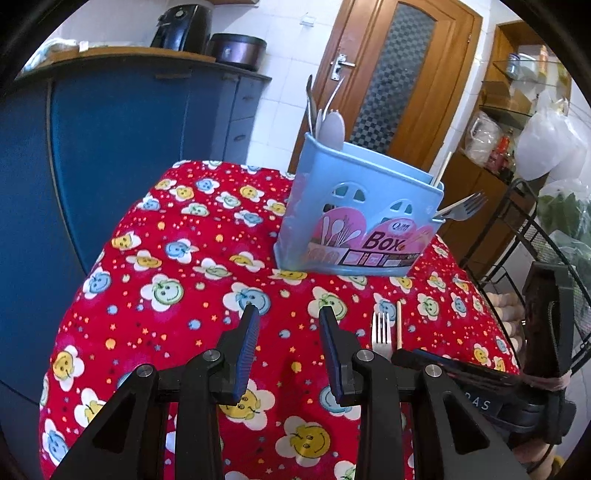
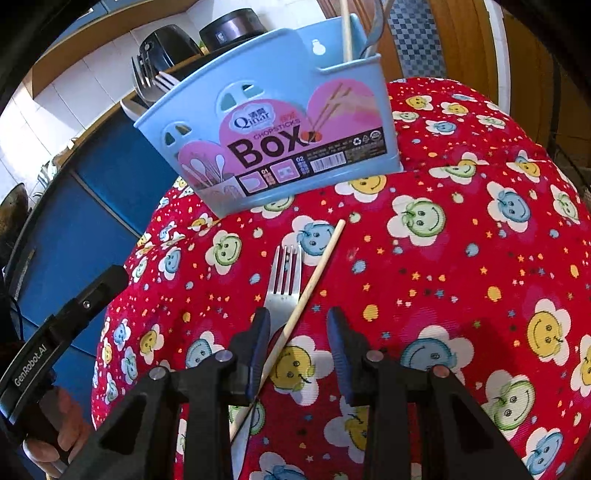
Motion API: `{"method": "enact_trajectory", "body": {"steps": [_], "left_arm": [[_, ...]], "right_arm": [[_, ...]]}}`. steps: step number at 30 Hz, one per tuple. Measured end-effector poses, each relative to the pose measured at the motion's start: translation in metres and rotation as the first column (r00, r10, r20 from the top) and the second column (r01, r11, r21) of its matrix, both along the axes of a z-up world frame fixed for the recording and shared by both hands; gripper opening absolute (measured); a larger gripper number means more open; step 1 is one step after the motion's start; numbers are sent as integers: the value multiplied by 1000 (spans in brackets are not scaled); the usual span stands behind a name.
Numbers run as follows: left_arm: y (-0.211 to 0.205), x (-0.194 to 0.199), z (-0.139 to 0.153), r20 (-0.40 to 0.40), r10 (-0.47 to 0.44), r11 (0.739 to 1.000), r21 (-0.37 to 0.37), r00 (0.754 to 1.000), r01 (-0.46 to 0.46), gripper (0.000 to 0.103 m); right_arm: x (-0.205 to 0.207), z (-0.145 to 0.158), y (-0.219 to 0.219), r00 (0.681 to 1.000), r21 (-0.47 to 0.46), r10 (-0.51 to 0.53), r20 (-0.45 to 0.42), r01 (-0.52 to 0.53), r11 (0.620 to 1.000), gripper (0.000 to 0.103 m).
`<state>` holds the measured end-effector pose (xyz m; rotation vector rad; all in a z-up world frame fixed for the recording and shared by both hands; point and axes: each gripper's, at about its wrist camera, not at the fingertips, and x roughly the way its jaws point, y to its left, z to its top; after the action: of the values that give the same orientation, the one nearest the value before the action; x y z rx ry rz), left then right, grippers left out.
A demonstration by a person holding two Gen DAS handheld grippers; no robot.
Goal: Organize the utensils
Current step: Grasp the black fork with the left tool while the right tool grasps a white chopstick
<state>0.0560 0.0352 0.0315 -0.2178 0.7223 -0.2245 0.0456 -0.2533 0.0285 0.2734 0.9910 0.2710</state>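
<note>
Here a table draped in a red cloth printed with smiling flowers (image 2: 461, 258) is seen from both wrist cameras. A light blue plastic utensil box with a pink "Box" label (image 2: 280, 140) stands near the far edge of the table, and several metal spoons and forks (image 1: 325, 110) and a pale wooden chopstick (image 2: 346, 29) are held upright in it. A silver metal fork (image 2: 284, 280) and a second pale wooden chopstick (image 2: 314, 288) are laid on the cloth just in front of the box, side by side and crossing near the fork's neck.

The right gripper (image 2: 297, 321) is held low over the fork and the loose chopstick, its blue-padded jaws parted narrowly with both handles between them; no pad is seen pressing on either. The left gripper (image 1: 288, 319) is held over bare cloth nearer the middle of the table, its jaws likewise narrowly parted and nothing between them.
</note>
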Motion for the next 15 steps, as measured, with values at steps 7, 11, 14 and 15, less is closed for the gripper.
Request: {"method": "enact_trajectory", "body": {"steps": [7,11,14,15], "left_arm": [[5,0,-6,-15,5,1000,-17,1000,-6,34],[5,-1,-8,-19,7,1000,-19,1000,-7,34],[5,-1,-9,-21,7,1000,-20,1000,-7,34],[5,-2,-8,-21,6,1000,-20,1000,-6,34]], "right_arm": [[0,-2,12,1000,-79,23,9,-22,997,36],[-1,-2,12,1000,-123,15,13,-13,992,18],[-1,-1,7,1000,-110,7,5,-6,994,13],[-1,-1,5,1000,-104,7,2,-7,995,12]]}}
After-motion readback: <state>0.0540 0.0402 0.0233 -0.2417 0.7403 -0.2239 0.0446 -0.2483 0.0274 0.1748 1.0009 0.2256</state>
